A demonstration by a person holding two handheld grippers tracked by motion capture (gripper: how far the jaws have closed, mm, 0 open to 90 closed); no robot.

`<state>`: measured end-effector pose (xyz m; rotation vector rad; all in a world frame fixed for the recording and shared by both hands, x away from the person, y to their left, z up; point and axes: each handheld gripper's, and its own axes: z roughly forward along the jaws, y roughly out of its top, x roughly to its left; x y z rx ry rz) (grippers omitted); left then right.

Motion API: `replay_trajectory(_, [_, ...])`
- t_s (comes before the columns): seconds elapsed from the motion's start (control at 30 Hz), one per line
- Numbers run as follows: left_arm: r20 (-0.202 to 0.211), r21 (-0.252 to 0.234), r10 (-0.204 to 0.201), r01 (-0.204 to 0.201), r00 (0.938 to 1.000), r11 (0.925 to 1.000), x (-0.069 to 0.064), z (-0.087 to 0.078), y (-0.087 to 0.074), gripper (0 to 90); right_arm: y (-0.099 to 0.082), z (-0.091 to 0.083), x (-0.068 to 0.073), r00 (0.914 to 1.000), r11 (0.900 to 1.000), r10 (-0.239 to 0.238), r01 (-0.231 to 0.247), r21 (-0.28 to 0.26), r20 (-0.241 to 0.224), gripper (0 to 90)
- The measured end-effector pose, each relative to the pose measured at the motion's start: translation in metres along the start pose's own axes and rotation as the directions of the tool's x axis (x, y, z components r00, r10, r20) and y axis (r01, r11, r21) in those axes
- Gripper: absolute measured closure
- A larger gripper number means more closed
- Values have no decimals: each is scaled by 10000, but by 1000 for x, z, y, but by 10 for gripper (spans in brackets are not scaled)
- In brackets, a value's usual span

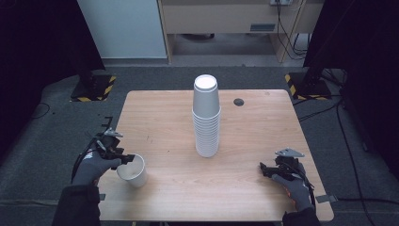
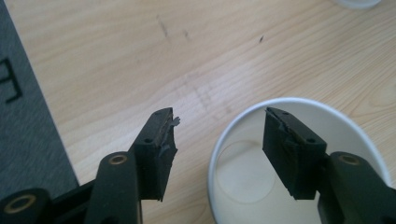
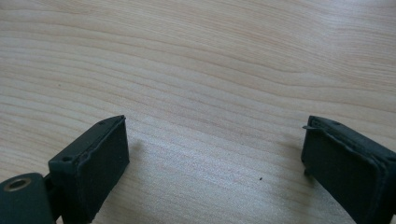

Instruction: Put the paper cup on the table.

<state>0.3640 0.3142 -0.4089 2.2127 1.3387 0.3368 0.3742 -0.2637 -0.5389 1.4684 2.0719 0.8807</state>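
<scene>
The white paper cup (image 2: 299,168) stands upright on the table (image 1: 263,188), its rim between the parted jaws of the left gripper (image 2: 219,140) (one jaw inside, one outside, neither pressing). The right gripper (image 3: 215,154) gapes wide, well apart from it.

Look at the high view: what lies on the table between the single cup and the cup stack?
Nothing: in the high view, bare wood of the table separates the cup from the stack.
</scene>
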Motion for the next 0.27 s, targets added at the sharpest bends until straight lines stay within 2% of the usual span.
replay_trajectory(0.1, [-73,-910,-236,228,9997,9956,1,-5,-9,406,0,0,0,10000,10000,-39,39,9,-21,74])
replay_trajectory(0.17, [-41,-1637,-501,487,9987,9853,2,-8,-14,401,0,0,0,10000,10000,-37,37,16,-25,74])
replay_trajectory(0.23, [-129,-2534,-790,732,9968,9646,2,-12,-21,401,0,0,0,10000,10000,-45,45,33,-35,72])
replay_trajectory(0.27, [-189,-3063,-873,773,9960,9488,2,-14,-24,400,0,0,0,10000,10000,-27,27,42,-39,72])
